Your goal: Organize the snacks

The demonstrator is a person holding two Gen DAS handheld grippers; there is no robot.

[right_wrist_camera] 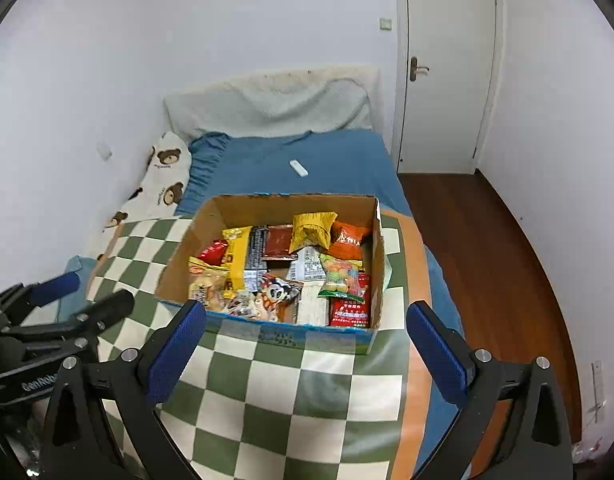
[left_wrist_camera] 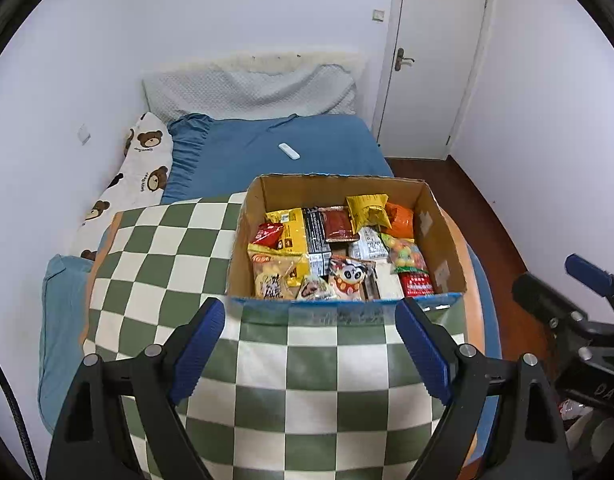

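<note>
An open cardboard box (left_wrist_camera: pixel 443 240) sits on a green-and-white checkered cloth (left_wrist_camera: pixel 155 256) on the bed. It holds several snack packets: a yellow bag (left_wrist_camera: pixel 367 208), an orange bag (left_wrist_camera: pixel 401 220), a panda packet (left_wrist_camera: pixel 351 278) and a red packet (left_wrist_camera: pixel 417 284). The box (right_wrist_camera: pixel 179 256) also shows in the right wrist view. My left gripper (left_wrist_camera: pixel 309 312) is open and empty, just short of the box's near wall. My right gripper (right_wrist_camera: pixel 307 316) is open and empty at the same near wall. The right gripper (left_wrist_camera: pixel 563 276) shows at the left view's right edge; the left gripper (right_wrist_camera: pixel 91 288) at the right view's left edge.
A blue bed sheet (left_wrist_camera: pixel 307 140) lies beyond the box with a white remote (left_wrist_camera: pixel 289 151) on it. A bear-print pillow (left_wrist_camera: pixel 143 168) lies at the left by the wall. A white door (left_wrist_camera: pixel 435 60) and brown wooden floor (right_wrist_camera: pixel 487 240) are to the right.
</note>
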